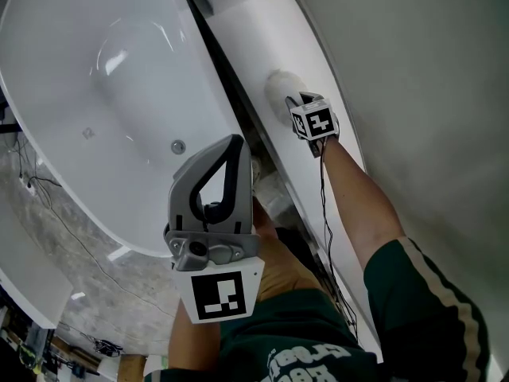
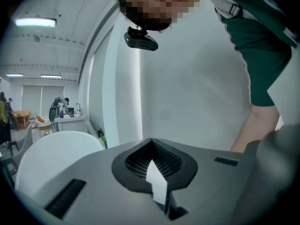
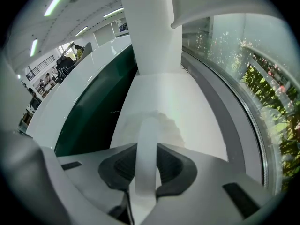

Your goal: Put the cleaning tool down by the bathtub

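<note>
Cleaning tool point(image 1: 278, 87) is at about 1 o'clock in your head view. Its pale, fluffy-looking head point(image 3: 165, 124) looks to be resting on the white ledge point(image 1: 258, 30) that runs alongside the bathtub point(image 1: 87, 70). Your right gripper point(image 3: 146, 159) is clamped on the slim white handle point(image 3: 147, 134), with a pad pressing on each side, and it's aimed steeply down.

My guess on handling: it's light. The handle looks like stiff, smooth plastic, so it could twist or slide in the pads. The head seems soft and squishy, so it won't mind being set down, but the whole thing may tip once you let go. Low on the handle, where you've got it now, seems like the sensible place to hold.

The bathtub fills 9 to 11 o'clock, and there's a dark gap between it and the ledge, so watch the tool doesn't roll in there. Your left gripper point(image 1: 235, 143) hangs at 6 o'clock with its jaws together and nothing in them
</note>
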`<action>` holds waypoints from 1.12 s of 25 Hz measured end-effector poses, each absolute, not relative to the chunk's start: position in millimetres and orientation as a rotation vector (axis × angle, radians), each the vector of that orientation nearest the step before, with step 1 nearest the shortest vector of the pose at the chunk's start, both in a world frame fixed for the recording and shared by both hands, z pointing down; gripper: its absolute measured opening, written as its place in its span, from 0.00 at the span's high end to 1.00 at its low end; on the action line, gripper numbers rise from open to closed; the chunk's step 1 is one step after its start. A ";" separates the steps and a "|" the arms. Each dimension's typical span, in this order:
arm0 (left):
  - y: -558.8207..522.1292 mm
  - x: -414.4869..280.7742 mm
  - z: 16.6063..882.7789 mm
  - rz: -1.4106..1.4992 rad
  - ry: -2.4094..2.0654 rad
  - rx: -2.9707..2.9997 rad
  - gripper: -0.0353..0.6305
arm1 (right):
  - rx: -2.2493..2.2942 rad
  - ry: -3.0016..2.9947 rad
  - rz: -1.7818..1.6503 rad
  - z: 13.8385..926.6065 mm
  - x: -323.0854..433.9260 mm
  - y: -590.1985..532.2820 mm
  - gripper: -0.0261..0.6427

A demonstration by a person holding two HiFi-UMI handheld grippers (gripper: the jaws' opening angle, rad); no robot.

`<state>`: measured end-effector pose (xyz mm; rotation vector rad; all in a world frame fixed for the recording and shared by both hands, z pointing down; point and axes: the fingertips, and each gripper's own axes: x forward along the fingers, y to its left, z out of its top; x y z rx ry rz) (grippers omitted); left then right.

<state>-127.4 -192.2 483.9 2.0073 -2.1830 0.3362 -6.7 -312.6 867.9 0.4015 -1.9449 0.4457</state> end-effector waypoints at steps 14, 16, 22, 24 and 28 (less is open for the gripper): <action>-196.8 -122.0 481.2 0.325 -2.197 2.013 0.94 | 0.439 -2.041 0.369 858.0 -13.3 -310.4 0.61; -198.5 -122.1 477.6 0.326 -2.203 2.025 0.94 | 0.428 -2.052 0.362 855.1 -15.3 -309.2 0.59; -196.9 -118.7 468.8 0.340 -2.226 2.033 0.94 | 0.428 -2.086 0.358 845.9 -12.8 -308.7 0.59; -193.9 -116.7 465.5 0.344 -2.232 2.034 0.94 | 0.432 -2.096 0.357 840.6 -12.0 -307.3 0.59; -189.7 -114.5 454.8 0.328 -2.242 2.043 0.94 | 0.430 -2.131 0.339 823.5 -14.5 -305.8 0.59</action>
